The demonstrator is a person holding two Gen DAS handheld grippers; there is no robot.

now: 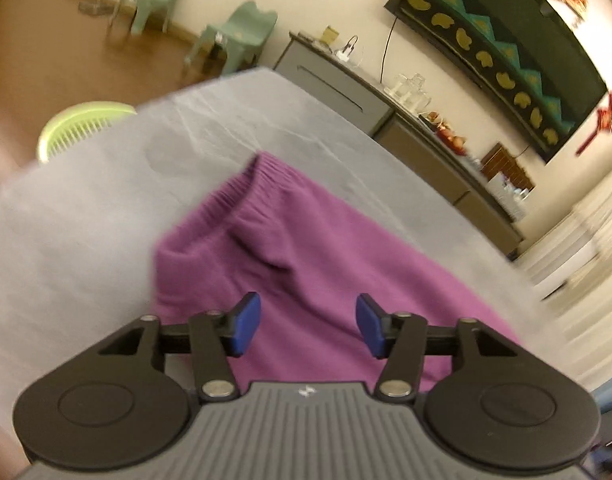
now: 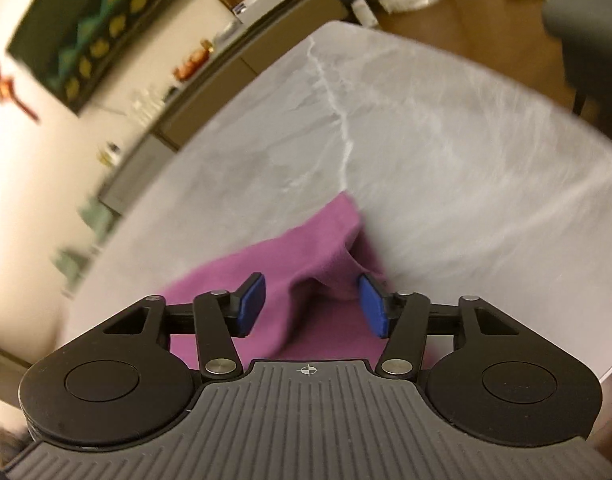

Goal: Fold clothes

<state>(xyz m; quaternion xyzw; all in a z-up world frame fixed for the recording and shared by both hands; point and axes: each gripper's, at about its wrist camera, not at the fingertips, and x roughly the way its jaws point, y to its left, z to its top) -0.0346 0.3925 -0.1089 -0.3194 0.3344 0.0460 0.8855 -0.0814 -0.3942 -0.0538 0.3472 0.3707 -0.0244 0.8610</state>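
Fabric of a purple garment [image 1: 306,256] lies on the grey marble-patterned table [image 1: 106,208], spreading out ahead of and beneath both pairs of fingers. In the left wrist view its gathered elastic waistband [image 1: 242,188] sits beyond the fingertips, toward the far left, and the cloth runs back under the left gripper [image 1: 308,330], whose blue pads [image 1: 248,328] stand wide apart with nothing between them. In the right wrist view a raised fold of the garment [image 2: 325,264] humps up between the spread fingers of the right gripper [image 2: 311,304], close to the right-hand pad [image 2: 371,306]; whether it touches is unclear. Beyond the left fingers, past the table edge, are a green basket [image 1: 86,128], two green chairs [image 1: 234,36] and a grey sideboard [image 1: 345,92] along the wall.
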